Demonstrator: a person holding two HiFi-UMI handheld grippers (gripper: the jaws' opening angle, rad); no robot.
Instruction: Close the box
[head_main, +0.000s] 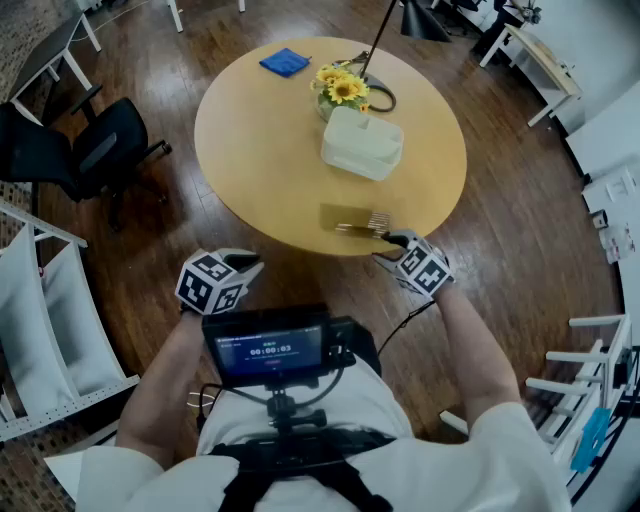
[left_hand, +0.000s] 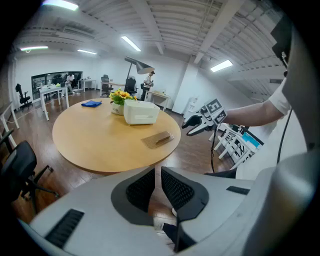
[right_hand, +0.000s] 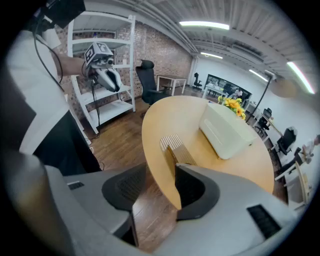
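Right gripper (right_hand: 159, 189) gapes wide and empty at the near rim of the round wooden table (head_main: 260, 150), just beside a flat ribbed wooden piece (head_main: 352, 218); left gripper (left_hand: 158, 181) hangs short of the table over the dark plank floor (head_main: 150, 260), jaws drawn almost together on nothing; a black office chair (head_main: 95, 150) and white shelving (head_main: 40, 300) stand to the left; the box (head_main: 362, 143), cream-white with rounded corners, sits past the table's middle, touching a pot of sunflowers (head_main: 342, 88); a blue cloth (head_main: 285, 62) lies well apart.
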